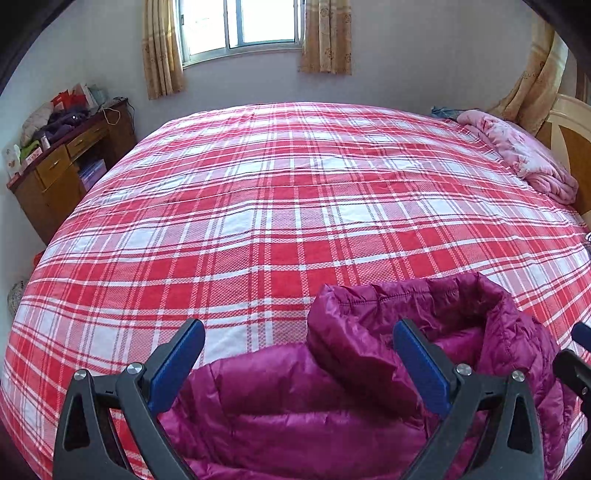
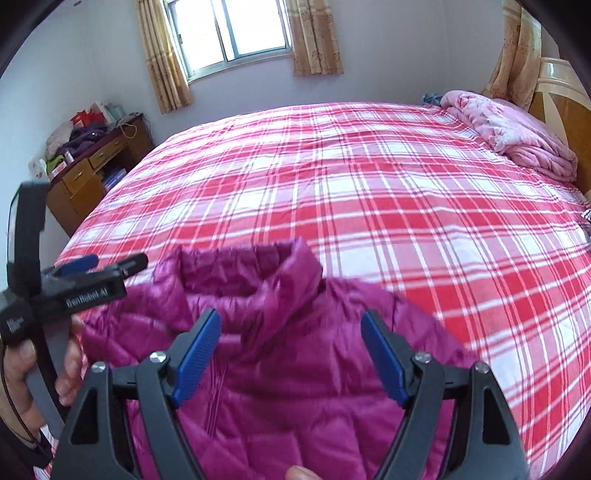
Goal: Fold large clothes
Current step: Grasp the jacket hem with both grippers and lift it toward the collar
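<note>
A magenta puffer jacket [image 1: 295, 398] lies on the near part of the bed, its stand-up collar [image 1: 443, 295] towards the far side. My left gripper [image 1: 301, 365] hovers over the jacket's left half, open, its blue pads [image 1: 177, 365] wide apart and clamping nothing. My right gripper [image 2: 291, 356] hangs open above the jacket [image 2: 295, 387], just below the collar [image 2: 266, 273], with no cloth pinched. In the right wrist view the left gripper [image 2: 109, 264] shows at the left edge, held by a hand [image 2: 22, 369]. The right gripper's tip [image 1: 580, 350] peeks in at the left wrist view's right edge.
The bed carries a red-and-white plaid sheet [image 1: 277, 203]. A pink quilt [image 1: 517, 155] is bunched at the far right by the wooden headboard [image 1: 569, 140]. A cluttered wooden desk [image 1: 62, 166] stands left of the bed. A curtained window [image 1: 243, 26] is behind.
</note>
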{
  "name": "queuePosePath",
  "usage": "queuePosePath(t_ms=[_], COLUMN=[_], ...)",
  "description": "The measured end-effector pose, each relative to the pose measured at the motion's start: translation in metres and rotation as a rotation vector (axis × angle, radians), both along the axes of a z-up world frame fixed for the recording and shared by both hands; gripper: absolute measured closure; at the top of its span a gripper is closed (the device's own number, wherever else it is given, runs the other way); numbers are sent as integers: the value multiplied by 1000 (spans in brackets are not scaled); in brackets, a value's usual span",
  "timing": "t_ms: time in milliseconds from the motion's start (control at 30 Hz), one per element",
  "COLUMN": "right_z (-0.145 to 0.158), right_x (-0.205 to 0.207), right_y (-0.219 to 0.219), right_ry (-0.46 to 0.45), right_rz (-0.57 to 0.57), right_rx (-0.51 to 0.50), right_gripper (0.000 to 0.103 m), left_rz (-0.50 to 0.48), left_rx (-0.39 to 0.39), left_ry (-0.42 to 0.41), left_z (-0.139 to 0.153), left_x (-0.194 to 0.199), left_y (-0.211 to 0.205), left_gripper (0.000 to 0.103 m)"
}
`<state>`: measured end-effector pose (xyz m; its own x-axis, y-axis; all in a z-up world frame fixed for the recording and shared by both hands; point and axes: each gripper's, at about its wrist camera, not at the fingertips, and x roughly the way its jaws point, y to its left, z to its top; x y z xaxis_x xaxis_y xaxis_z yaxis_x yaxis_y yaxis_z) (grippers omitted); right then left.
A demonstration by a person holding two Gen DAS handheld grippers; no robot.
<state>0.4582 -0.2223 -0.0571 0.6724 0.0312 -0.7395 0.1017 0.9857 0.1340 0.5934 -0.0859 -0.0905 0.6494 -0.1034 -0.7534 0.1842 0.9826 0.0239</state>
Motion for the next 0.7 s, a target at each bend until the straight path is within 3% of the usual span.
queuePosePath(t_ms=[100,367,400,433,467,500,533,700], right_z=[-3,-30,-33,-36,-39,-41,-43,-41], right_x=[26,71,72,73,72,70,67,46], right_y=[-2,4,5,6,6,6,6,-2], right_ry=[23,124,133,139,147,156,163,133], right_rz=[-6,47,54,57,56,60,63,61], right_rx=[-28,-136,-151,-169,-194,-212,-236,-279], right_gripper=[22,22,24,36,47,72,88,93], left_rz=[-5,-37,-47,-61,-86,-117,-141,-183], left_rx=[44,30,20,12,-1,-17,-28,-16], left_ry=[19,53,56,61,79,104,116,2], left_z=[-11,-31,-32,-33,-35,-37,-37,-18], left_x=[15,23,23,22,20,19,16,-15], left_y=[-9,-10,-10,-10,-11,-12,-12,-9], left_gripper=[1,4,18,31,59,74,89,91])
